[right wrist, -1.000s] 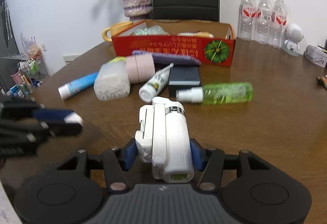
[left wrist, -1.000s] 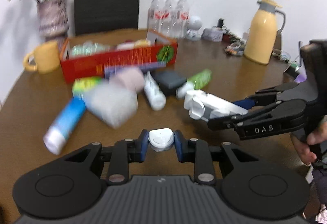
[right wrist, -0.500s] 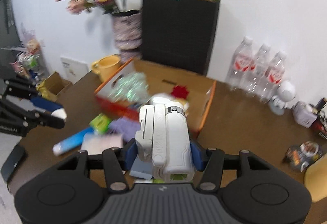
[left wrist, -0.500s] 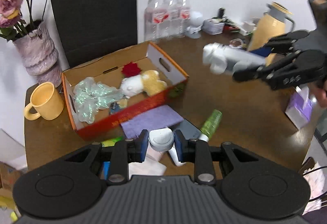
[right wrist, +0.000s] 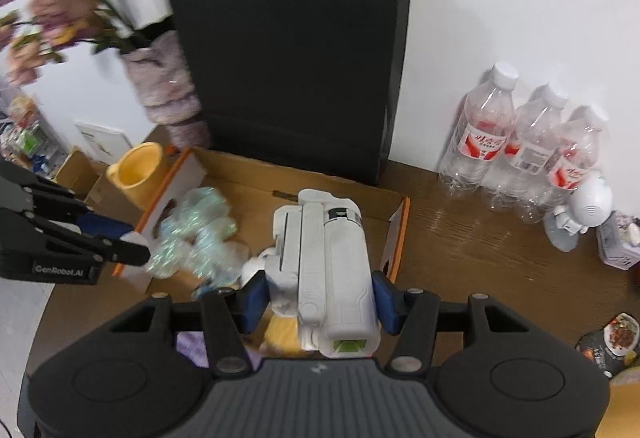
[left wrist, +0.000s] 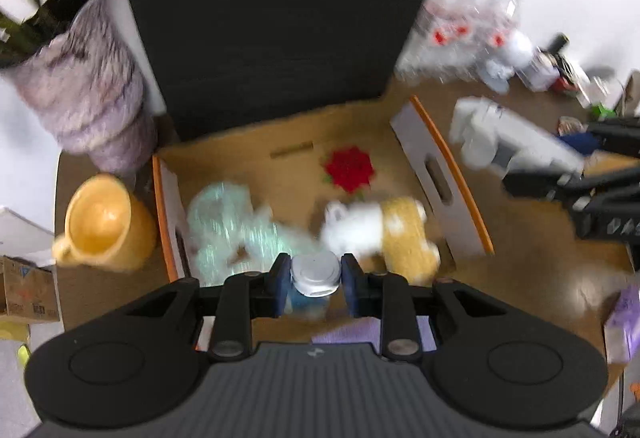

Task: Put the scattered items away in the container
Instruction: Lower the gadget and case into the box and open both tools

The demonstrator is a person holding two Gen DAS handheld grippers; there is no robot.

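Both hand-held grippers loaded, poised over the open orange-edged cardboard box on the brown wooden worktop. Right hand-held gripper pinching a white folded plastic gadget with a green end window; gadget's long axis running straight along the fingers, far end over the box's right half, near its right end wall. Box floor directly below and ahead, so release looks like a short drop, though the orange rim sits close to the right-hand pad. Left hand-held gripper clamped on a small blue jar with a grey-white round lid, upright between the pads, above the near edge of the box. Left one seemingly nearer the box's middle, right one nearer its right end. Inside the box: crumpled iridescent mint-green film at the left end, white-and-yellow plush toy toward the right, red rose-shaped piece on the floor near the back wall. Motion blur in the left view; finer detail not readable. Yellow ceramic mug just outside the box's left wall; black paper bag standing behind.
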